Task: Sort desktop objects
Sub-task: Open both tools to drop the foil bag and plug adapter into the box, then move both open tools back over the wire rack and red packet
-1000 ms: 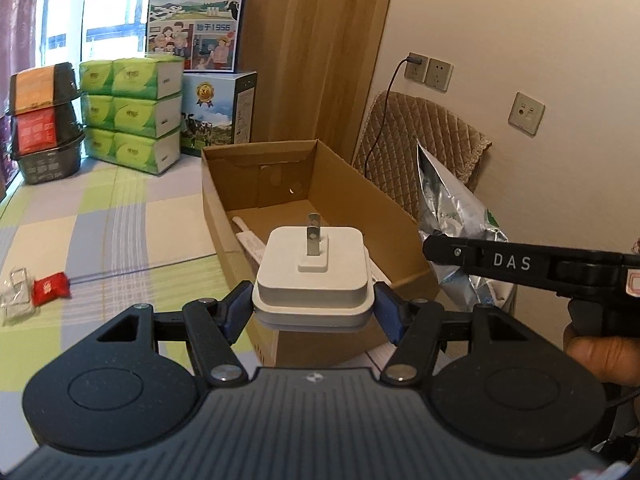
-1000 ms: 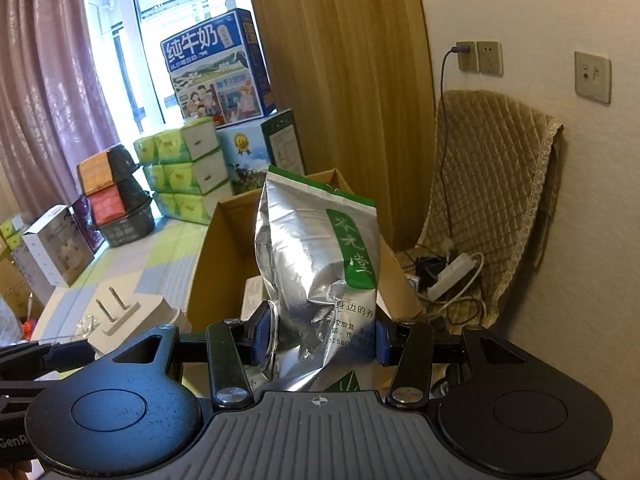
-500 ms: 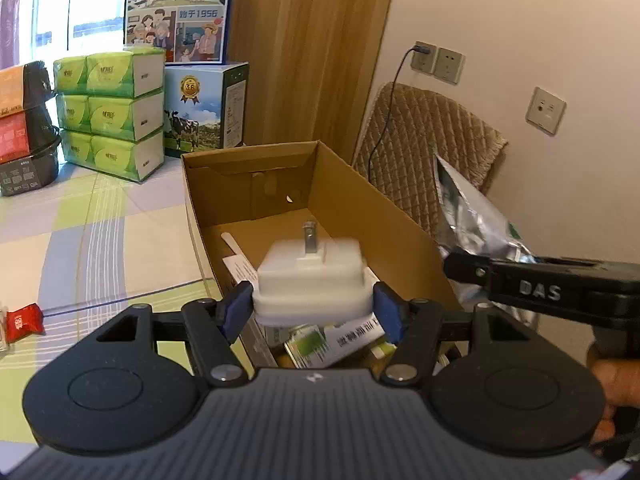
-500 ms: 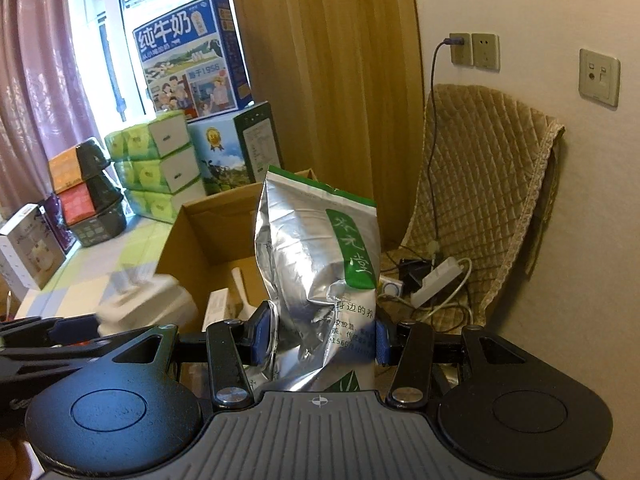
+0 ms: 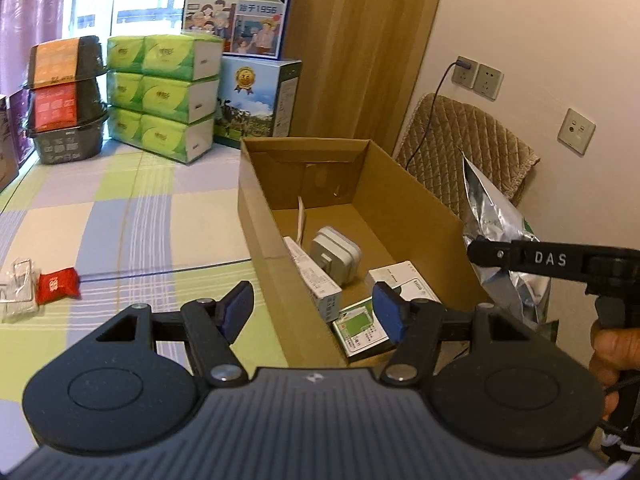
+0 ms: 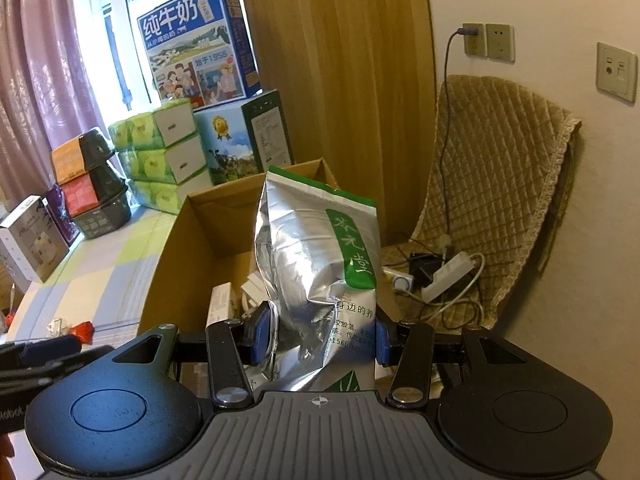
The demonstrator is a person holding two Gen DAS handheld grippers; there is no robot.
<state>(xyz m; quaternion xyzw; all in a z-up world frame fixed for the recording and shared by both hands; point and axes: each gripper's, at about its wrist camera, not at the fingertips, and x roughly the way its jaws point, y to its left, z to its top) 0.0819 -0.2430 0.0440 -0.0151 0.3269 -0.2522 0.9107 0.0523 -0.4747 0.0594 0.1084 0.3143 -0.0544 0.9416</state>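
Our left gripper (image 5: pixel 313 311) is spread wide with nothing between its pads, poised over the near end of the cardboard box (image 5: pixel 412 200). The white charger (image 5: pixel 336 254) lies inside on the box floor among small cartons. Our right gripper (image 6: pixel 320 338) clamps the silver foil bag (image 6: pixel 316 264) upright beside the box.

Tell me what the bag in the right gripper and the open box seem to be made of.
The bag, clamped in the right gripper, looks like metallised foil: silvery, shiny, sharply creased, with a green printed label. The box appears to be plain brown cardboard: matte walls and folded flaps at its far end.
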